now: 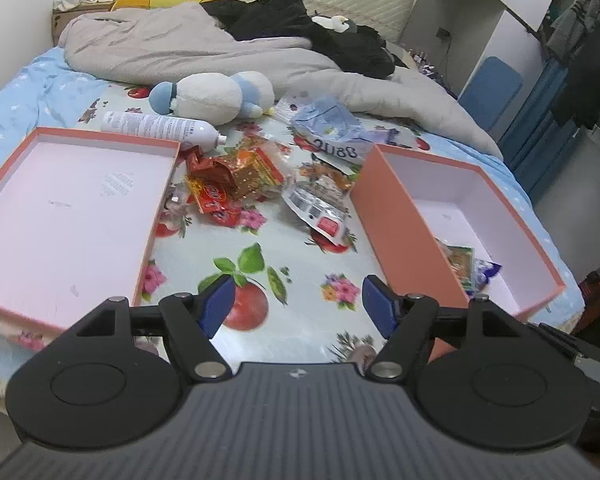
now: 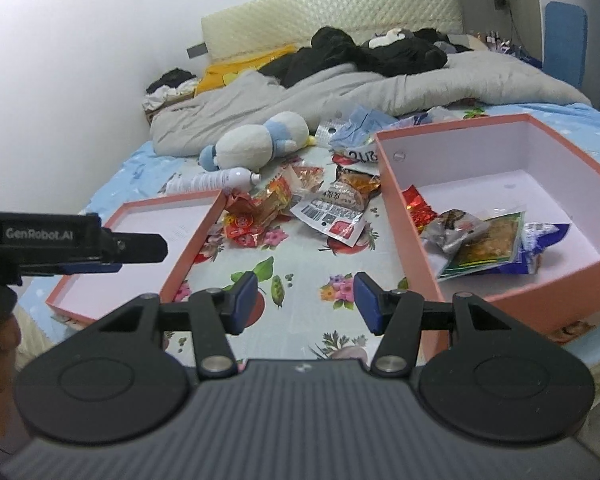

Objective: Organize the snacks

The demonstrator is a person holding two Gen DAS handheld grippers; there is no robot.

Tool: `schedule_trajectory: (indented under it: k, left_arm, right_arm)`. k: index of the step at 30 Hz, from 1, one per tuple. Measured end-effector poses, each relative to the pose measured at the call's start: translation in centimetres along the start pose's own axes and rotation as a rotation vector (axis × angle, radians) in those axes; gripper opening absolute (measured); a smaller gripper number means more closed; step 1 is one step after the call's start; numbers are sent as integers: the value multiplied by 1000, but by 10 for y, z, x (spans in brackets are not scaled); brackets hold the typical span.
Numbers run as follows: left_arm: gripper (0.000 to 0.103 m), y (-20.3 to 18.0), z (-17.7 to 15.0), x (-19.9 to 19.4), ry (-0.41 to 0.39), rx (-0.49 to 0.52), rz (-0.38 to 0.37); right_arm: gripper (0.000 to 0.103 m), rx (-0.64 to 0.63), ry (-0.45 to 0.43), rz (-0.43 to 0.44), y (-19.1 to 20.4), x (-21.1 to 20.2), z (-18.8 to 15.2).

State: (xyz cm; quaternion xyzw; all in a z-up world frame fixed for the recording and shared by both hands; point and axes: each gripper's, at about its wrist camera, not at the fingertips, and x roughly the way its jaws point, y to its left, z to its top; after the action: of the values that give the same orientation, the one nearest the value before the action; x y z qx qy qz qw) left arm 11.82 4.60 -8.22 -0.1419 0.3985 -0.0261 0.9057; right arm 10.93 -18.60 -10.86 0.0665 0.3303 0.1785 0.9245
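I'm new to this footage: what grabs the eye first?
A heap of shiny red and orange snack packets lies on the flowered bedsheet, between a shallow salmon-pink box lid and a deeper salmon-pink box already holding a few packets. Behind them lies a white and blue plush toy.

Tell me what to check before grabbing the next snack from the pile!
1. Left gripper open with nothing between its fingers: ok.
2. Right gripper open and empty: ok.
3. Snack pile in view, lying between the two boxes: ok.
4. Deep box has room beside the snacks already inside: ok.
5. Shallow lid holds no snacks: ok.
6. Spray can and plush toy sit close behind the pile: not ok.
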Motion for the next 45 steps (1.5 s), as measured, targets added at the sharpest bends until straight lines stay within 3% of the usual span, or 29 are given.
schedule_trajectory:
  k: [4, 10, 15, 17, 19, 31, 41, 45]
  left_arm:
    - [75, 22, 15, 33, 29, -12, 9]
    - [75, 53, 41, 90, 68, 3, 27]
    - [75, 74, 69, 140, 81, -14, 28]
    - [75, 80, 77, 156, 76, -28, 25]
    - [75, 87, 84, 175, 73, -65, 24]
    - [75, 118, 124, 259, 22, -216, 20]
    - [74, 120, 126, 292, 21, -214, 93]
    - [64, 125, 125, 298, 35, -218, 138]
  right_arm:
    - [57, -46, 20, -10, 10, 32, 3]
    - [75, -121, 20, -67, 21, 85, 10]
    - [75, -127, 22, -78, 19, 131, 19]
    - [88, -97, 11, -62, 16, 146, 23]
    - [90, -81, -1, -81, 15, 162, 26]
    - [90, 64, -65, -258, 3, 239, 46]
    - [86, 225, -65, -354, -12, 276, 58]
    - [86, 227, -47, -360, -15, 289, 62]
